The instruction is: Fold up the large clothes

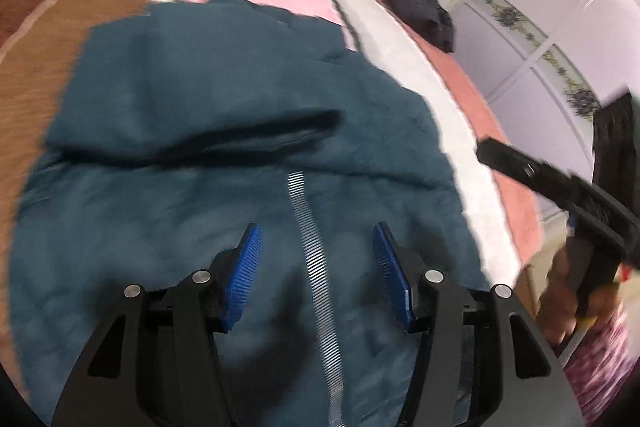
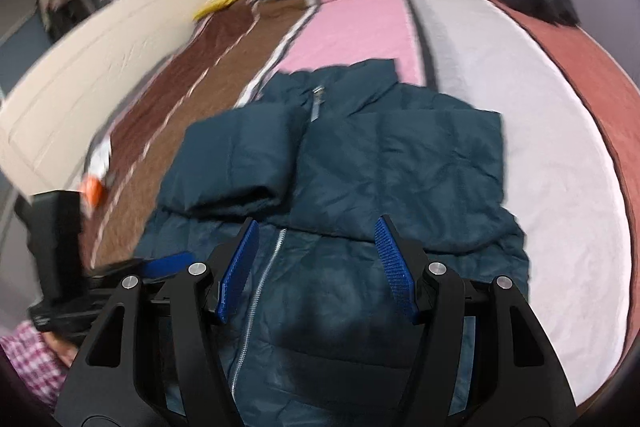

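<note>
Teal puffy jacket (image 2: 340,187) lies zipped on the bed (image 2: 540,147), both sleeves crossed over its chest. My left gripper (image 1: 318,267) and right gripper (image 2: 316,267) hover above it, jaws apart, holding nothing. Slippery padding could spring the sleeves loose if I grab only one layer.

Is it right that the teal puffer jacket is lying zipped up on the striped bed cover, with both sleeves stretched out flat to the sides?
Not quite. The teal jacket does lie zipped up on the striped bed cover, but the sleeves are not stretched out. The right wrist view shows one sleeve folded in across the chest, and no sleeve lies spread on the other side.
</note>
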Demonstrator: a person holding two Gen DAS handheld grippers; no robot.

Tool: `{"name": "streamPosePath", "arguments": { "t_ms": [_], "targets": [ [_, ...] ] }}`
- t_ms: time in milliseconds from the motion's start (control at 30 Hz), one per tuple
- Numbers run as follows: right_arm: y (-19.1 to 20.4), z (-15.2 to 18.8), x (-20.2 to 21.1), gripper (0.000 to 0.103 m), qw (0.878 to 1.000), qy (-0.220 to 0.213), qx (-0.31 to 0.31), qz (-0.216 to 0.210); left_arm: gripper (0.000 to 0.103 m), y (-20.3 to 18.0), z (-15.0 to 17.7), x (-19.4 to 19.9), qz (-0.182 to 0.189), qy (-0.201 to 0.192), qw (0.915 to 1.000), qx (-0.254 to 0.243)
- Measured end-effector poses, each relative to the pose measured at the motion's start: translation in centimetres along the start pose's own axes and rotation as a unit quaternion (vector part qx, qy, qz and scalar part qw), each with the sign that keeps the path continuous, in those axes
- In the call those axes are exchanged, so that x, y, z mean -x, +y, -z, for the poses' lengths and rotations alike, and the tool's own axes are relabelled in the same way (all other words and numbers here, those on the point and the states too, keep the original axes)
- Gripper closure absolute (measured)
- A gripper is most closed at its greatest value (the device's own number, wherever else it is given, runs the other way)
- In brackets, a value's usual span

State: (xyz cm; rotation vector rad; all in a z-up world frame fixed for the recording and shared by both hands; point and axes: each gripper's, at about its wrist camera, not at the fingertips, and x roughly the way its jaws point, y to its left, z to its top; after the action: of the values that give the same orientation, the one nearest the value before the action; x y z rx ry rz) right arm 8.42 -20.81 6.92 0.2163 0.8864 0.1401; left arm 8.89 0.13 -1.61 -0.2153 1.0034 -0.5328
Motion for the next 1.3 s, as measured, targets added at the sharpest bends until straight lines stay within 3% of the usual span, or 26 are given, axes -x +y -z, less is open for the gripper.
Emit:
{"name": "streamPosePath", "arguments": {
  "t_ms": [100,200,367,500,533,567,600,633,667,833,900,1000,1167,1300],
  "targets": [
    [4.8,-0.5,-3.0,0.042,0.997,0.019,0.080,0.011,0.048,1.9,1.4,2.1,-0.034,-0.020,0.9989,0.026],
    [9.9,-0.9,-6.2,0.042,0.987,0.033,0.158,0.016,0.048,3.8,2.3,3.8,-0.037,-0.037,0.9968,0.061],
    [15.5,-0.2,-11.9,0.042,0.952,0.046,0.294,0.074,0.048,5.7,3.4,5.2,-0.046,-0.048,0.9952,0.071],
    [16.6,0.2,-15.5,0.043,0.924,0.065,0.359,0.116,0.048,6.9,3.5,5.9,-0.039,-0.059,0.9942,0.082],
    [16.6,0.2,-16.2,0.044,0.920,0.070,0.365,0.122,0.048,7.0,3.5,6.0,-0.037,-0.061,0.9939,0.084],
    [16.4,0.1,-16.4,0.058,0.920,0.072,0.366,0.123,0.048,7.2,3.5,6.1,-0.036,-0.062,0.9936,0.087],
    [16.2,-0.3,-16.8,0.069,0.921,0.074,0.361,0.126,0.048,7.4,3.5,6.2,-0.035,-0.064,0.9933,0.090],
    [15.8,-0.8,-16.7,0.089,0.927,0.076,0.348,0.121,0.048,7.4,3.7,6.5,-0.035,-0.065,0.9931,0.091],
    [15.1,-1.5,-16.3,0.095,0.937,0.073,0.323,0.109,0.048,7.6,3.7,6.5,-0.034,-0.067,0.9928,0.093],
    [13.3,-4.0,-13.3,0.098,0.970,0.038,0.232,0.066,0.048,7.7,3.9,6.4,-0.033,-0.066,0.9927,0.096],
    [12.9,-4.4,-11.6,0.098,0.974,0.020,0.220,0.047,0.048,7.6,4.1,6.5,-0.032,-0.065,0.9927,0.096],
    [12.3,-4.8,-9.9,0.098,0.974,-0.011,0.216,0.064,0.048,7.5,4.0,6.4,-0.034,-0.064,0.9927,0.096],
    [5.1,-6.7,-5.9,0.099,0.997,-0.041,0.046,0.035,0.048,7.4,3.9,6.6,-0.034,-0.066,0.9925,0.097],
    [-1.5,-6.1,-4.9,0.098,0.995,-0.032,-0.090,-0.001,0.048,7.1,3.2,6.5,-0.032,-0.067,0.9929,0.093]
  ]
}}
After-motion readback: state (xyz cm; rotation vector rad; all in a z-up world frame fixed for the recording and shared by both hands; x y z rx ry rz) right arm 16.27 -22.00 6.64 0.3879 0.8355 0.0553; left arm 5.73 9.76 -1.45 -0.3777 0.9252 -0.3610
